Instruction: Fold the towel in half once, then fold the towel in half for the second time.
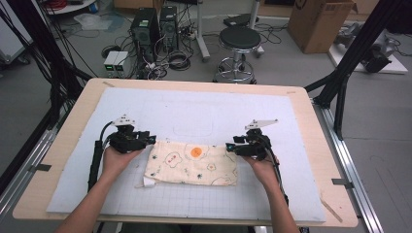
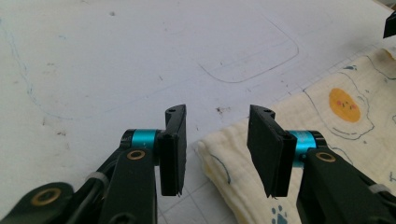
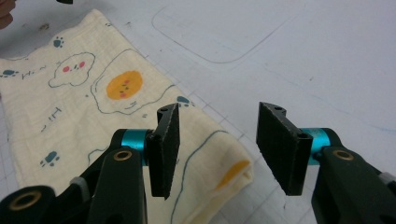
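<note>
in the left gripper view the folded cloth [image 2: 327, 140] runs off the right and bottom edges, and the right-hand jaw covers part of its near corner. in the right gripper view the cloth is cut off at the left and bottom, with the left-hand jaw hiding a strip of it. its small prints are too tiny to make out in the high view.

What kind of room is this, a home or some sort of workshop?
Most likely a lab or workshop: computer towers with tangled cables sit on the bare floor, a cardboard box stands nearby, and black metal framing surrounds the table.
</note>
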Demonstrator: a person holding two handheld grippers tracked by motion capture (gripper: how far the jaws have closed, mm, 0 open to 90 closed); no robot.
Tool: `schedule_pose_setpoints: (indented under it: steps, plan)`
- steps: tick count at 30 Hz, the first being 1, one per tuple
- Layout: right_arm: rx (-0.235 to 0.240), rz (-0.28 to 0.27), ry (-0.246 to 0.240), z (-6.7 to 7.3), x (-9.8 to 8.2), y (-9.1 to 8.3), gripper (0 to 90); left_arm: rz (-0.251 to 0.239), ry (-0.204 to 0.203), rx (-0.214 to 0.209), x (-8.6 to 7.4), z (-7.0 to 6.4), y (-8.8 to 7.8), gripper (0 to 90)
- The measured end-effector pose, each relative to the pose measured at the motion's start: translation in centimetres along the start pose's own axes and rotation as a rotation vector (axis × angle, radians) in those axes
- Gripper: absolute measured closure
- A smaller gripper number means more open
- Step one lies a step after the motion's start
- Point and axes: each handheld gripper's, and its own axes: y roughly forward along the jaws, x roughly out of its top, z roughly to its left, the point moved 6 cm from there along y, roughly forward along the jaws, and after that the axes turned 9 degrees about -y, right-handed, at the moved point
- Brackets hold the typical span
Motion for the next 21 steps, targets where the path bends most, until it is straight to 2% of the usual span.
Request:
schedule_pose_setpoints:
  steps: [5,13,21]
  plan:
    - [0.0,-0.003,-0.015,0.2,0.7,0.1,48.8,-0.007,0.0,-0.003,0.2,0.1,-0.2,56.6]
    - [0.003,0.019,-0.014,0.0,0.4,0.4,48.9,0.003,0.011,-0.008,0.1,-0.1,0.0,55.8]
    - [0.012,0.039,0.02,-0.7,-0.1,0.8,49.3,0.032,0.005,-0.018,-0.3,0.0,0.8,53.5]
